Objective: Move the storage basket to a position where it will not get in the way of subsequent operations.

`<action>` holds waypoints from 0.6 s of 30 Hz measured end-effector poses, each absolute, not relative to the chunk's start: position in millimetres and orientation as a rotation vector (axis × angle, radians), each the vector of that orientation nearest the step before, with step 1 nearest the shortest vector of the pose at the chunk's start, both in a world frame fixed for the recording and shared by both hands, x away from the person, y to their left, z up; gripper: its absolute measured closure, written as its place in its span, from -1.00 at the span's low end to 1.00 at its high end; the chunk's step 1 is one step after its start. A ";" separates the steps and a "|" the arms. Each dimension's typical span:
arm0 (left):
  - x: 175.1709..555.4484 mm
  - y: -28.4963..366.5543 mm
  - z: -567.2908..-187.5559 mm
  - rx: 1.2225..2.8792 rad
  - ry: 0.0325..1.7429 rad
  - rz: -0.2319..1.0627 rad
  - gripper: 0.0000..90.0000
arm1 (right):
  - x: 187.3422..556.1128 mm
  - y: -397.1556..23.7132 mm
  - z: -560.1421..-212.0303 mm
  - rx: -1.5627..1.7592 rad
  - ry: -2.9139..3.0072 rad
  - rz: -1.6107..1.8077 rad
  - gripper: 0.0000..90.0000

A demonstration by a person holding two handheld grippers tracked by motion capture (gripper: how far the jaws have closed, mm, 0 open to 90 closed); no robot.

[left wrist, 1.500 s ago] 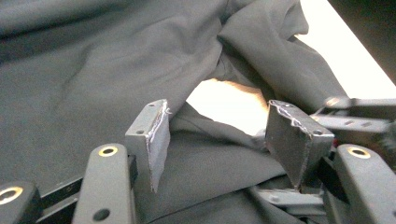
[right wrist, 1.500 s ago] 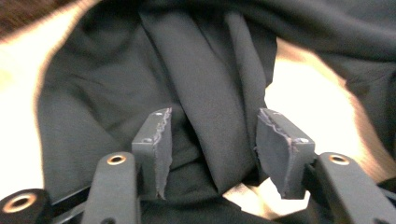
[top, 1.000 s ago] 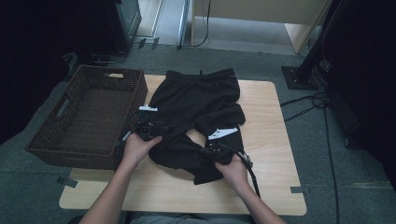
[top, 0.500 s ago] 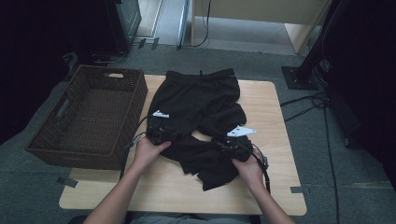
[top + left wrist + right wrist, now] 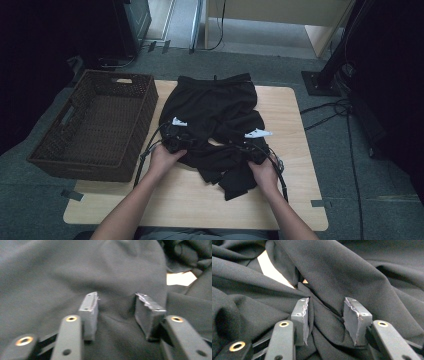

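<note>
Black shorts point(image 5: 212, 107) lie on the wooden table point(image 5: 295, 125), waistband far, legs crumpled near the person's hands. My left gripper point(image 5: 177, 132) rests on the left leg. Its jaws have just been closing, but the pads point(image 5: 90, 310) still stand apart on smooth cloth point(image 5: 75, 272), so the left gripper point(image 5: 116, 298) is open. My right gripper point(image 5: 255, 142) sits on the bunched right leg. Its jaws have lately opened, and a loose fold of cloth point(image 5: 324, 315) runs between the pads point(image 5: 355, 315) without being pinched, so the right gripper point(image 5: 325, 302) is open. Bare table point(image 5: 270, 268) shows through a gap in the folds.
A dark wicker basket point(image 5: 95, 125) stands off the table's left side, its rim close to the left hand. Cables point(image 5: 325, 117) trail over the grey floor at the right. Bare tabletop point(image 5: 175, 200) lies between the forearms and the front edge.
Both grippers have shifted to the right over the shorts, the right one farther. The right jaws, shut a second ago, now stand apart. The crumpled leg lies spread further right.
</note>
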State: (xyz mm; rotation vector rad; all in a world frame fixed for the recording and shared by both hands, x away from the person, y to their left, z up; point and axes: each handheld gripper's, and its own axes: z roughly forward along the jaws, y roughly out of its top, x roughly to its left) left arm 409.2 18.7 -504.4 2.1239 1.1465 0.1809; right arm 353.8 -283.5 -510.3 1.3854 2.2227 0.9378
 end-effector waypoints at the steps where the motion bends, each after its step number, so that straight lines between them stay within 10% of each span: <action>1: 418.1 19.3 -504.3 2.106 1.173 0.170 0.31 | 361.0 -282.2 -510.0 1.392 2.216 0.927 0.28; 18: 506.8 13.6 -499.9 2.079 1.352 0.273 0.41 | 462.3 -264.5 -508.9 1.506 2.122 0.890 0.39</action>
